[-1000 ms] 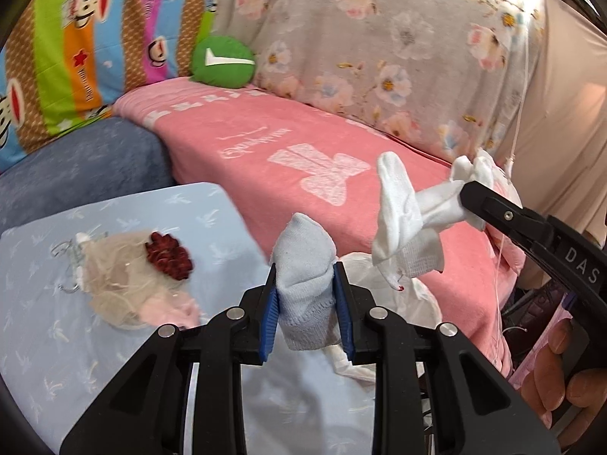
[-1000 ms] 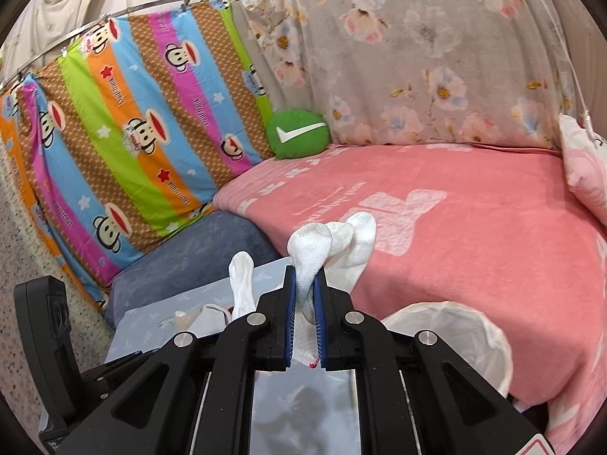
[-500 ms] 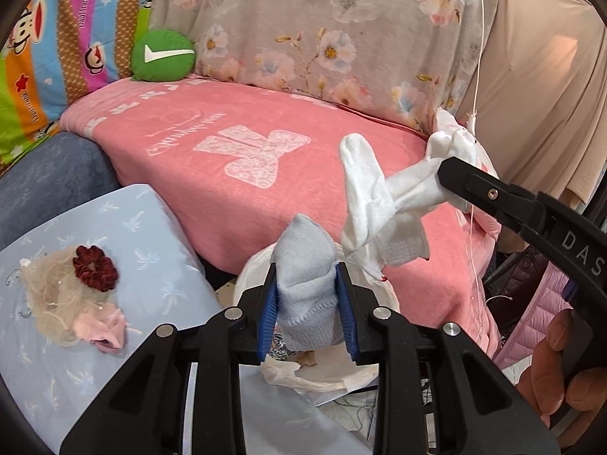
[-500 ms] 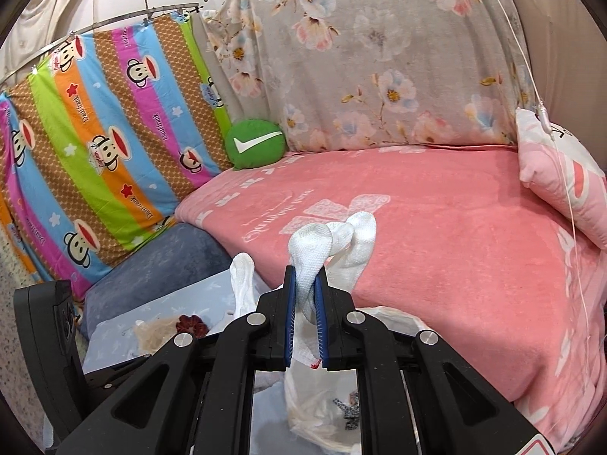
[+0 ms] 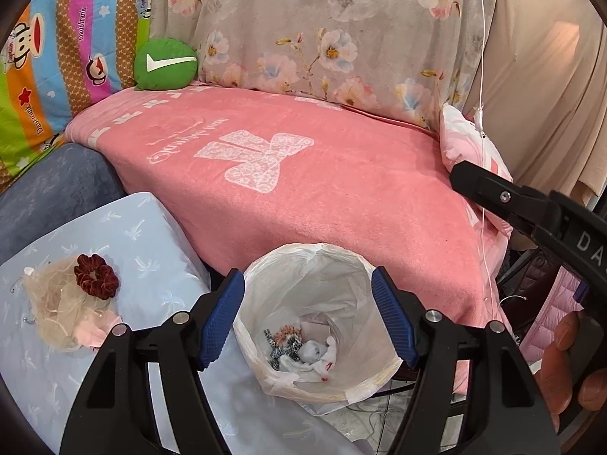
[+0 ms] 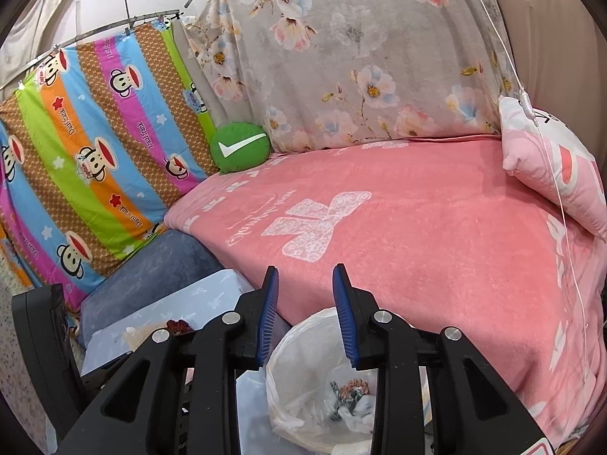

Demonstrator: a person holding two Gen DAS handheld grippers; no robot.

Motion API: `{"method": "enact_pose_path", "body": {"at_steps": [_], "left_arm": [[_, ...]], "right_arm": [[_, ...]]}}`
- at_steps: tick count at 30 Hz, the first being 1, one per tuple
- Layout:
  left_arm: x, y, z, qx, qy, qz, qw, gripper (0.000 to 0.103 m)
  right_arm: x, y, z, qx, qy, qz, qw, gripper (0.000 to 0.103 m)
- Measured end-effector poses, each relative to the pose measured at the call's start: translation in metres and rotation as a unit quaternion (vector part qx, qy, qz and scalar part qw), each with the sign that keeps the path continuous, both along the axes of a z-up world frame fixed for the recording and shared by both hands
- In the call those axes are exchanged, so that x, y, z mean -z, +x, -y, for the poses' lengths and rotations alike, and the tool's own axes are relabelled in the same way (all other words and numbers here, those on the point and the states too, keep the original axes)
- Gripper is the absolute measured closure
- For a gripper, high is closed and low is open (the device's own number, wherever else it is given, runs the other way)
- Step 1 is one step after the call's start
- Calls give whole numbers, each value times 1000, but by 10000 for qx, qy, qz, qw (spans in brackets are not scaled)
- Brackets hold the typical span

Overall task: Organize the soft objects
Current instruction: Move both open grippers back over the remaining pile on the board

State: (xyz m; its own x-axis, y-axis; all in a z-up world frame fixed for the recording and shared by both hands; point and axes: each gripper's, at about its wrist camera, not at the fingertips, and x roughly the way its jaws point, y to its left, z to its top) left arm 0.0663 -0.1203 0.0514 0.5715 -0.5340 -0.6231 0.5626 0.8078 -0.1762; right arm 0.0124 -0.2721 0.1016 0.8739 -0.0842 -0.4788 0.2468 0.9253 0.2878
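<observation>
Socks (image 5: 315, 354) lie in the lined bin (image 5: 265, 341) directly below both tongs — left tongs (image 5: 307, 318) and right tongs (image 6: 305, 311) opening, empty.

Left tool (image 5: 307, 311): matte black plastic arms with cut-out windows, silver round screw heads at the pivots, ribbed blue pads (image 5: 224, 314) on the fingers. Right tool (image 6: 305, 313): same black build, same blue ribbed pads (image 6: 343, 311), silver screws, white "DA" lettering on its side, red-and-white sticker at one corner
</observation>
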Motion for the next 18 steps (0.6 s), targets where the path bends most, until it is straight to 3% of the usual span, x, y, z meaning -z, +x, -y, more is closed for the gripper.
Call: {"method": "enact_pose_path", "body": {"at_steps": [18], "left_arm": [[9,9,-46,-588,16,-37,9983,37]], "right_arm": [[30,15,-45,-435,57,-434,9981,67]]}}
